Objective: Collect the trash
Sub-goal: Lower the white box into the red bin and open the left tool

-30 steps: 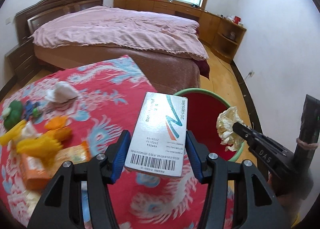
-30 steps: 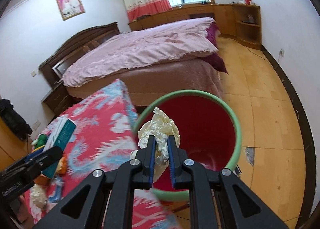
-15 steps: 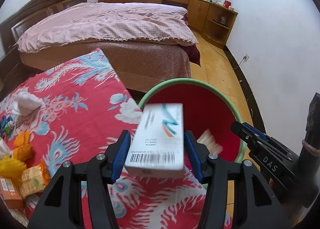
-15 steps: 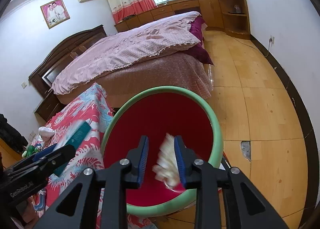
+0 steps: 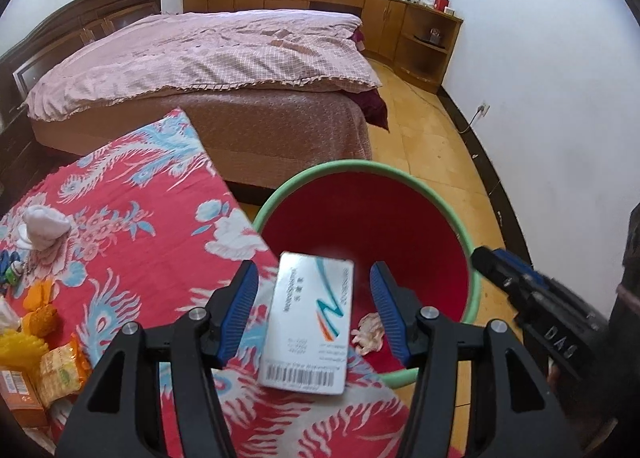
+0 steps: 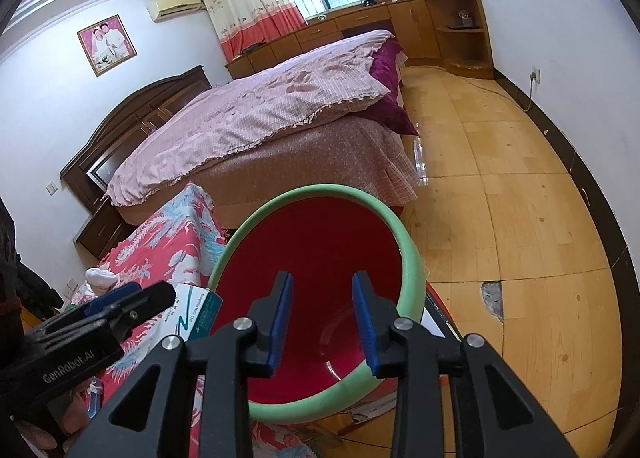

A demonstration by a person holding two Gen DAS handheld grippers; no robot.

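Note:
A white medicine box (image 5: 308, 322) with a barcode hangs between the pads of my left gripper (image 5: 314, 272), over the table's edge by the bin. The jaws are opening and a gap shows on both sides of the box. The red bin with its green rim (image 5: 360, 168) stands below, and a crumpled tissue (image 5: 370, 332) lies on its bottom. My right gripper (image 6: 322, 278) is over the bin (image 6: 408, 254); its jaws are opening with nothing between them. The right wrist view shows the left gripper (image 6: 156, 292) and the box (image 6: 196, 312) at the left.
The table has a red flowered cloth (image 5: 140, 218). On it lie a white balled cloth (image 5: 44, 224), orange snack packets (image 5: 60, 370) and yellow toys (image 5: 20, 342) at the left. A bed with a pink cover (image 5: 200, 58) stands behind. Wooden floor (image 6: 500, 198) lies to the right.
The right gripper opened and the tissue fell into the bin. The left gripper moved over toward the bin; its pads have come off the box, which tips away.

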